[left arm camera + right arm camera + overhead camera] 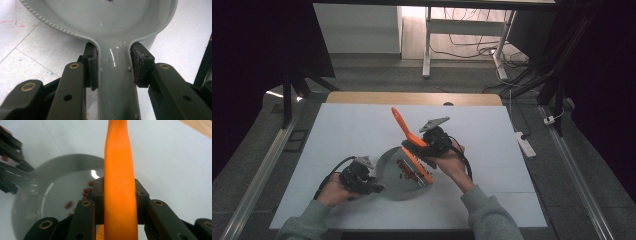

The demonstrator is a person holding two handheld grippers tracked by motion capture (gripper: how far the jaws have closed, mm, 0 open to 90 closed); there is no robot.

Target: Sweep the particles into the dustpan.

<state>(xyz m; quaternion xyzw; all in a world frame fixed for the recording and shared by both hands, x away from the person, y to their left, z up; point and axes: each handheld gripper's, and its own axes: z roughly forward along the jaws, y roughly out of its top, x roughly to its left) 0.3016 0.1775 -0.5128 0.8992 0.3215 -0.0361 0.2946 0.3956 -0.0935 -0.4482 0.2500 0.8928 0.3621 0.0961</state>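
Note:
A grey pan (393, 176) lies tilted on the white table. My left gripper (376, 188) is shut on its handle (113, 82), with the pads pressing both sides, and the pan's bowl (107, 17) is just ahead. My right gripper (424, 150) is shut on an orange slotted spatula (403, 126). The spatula's handle points up and away, and its blade (418, 169) reaches down into the pan among small red bits (404, 169). In the right gripper view the orange handle (118, 170) runs up between the jaws, with the pan (57, 192) and red bits (87, 191) behind.
The white table top (352, 130) has a wooden strip (412, 98) along its far edge. A white power strip (526, 145) lies on the floor at the right. Desk legs and cables stand beyond the table.

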